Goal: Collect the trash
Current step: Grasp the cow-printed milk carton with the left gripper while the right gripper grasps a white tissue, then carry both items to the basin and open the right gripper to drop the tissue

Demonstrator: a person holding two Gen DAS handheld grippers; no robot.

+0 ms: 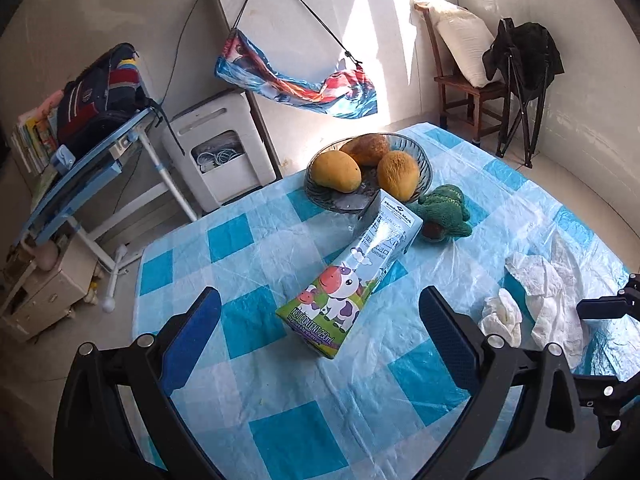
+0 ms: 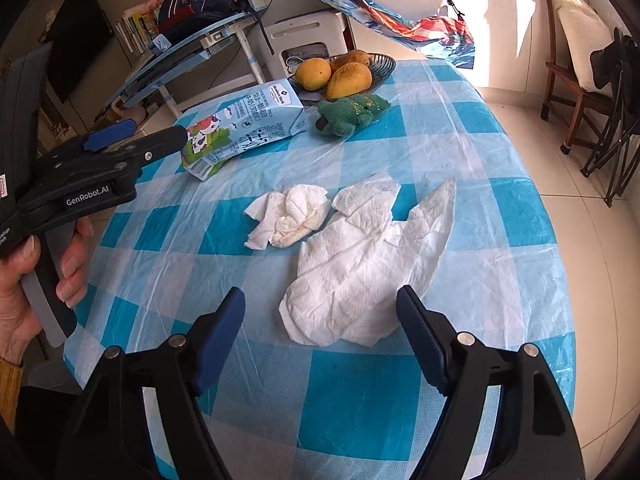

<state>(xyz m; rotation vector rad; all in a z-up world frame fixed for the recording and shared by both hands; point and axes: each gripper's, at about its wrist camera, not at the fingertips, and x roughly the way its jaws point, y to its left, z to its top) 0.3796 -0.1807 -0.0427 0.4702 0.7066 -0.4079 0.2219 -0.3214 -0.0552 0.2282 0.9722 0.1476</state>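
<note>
With both my left gripper (image 1: 320,316) and right gripper (image 2: 320,308) wide open and empty, I should drop squarely over the milk carton (image 1: 352,276) and the flat tissue (image 2: 360,264) lying beside it.

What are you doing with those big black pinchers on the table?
A person is tidying trash off the blue checked tablecloth with a gripper in each hand. The left gripper is open and lined up on the flattened milk carton, not touching it yet. The right gripper is open above the spread paper towel, with a crumpled tissue beside it. Nothing is picked up yet. The bowl of mangoes and the green plush toy sit at the far end.
</note>
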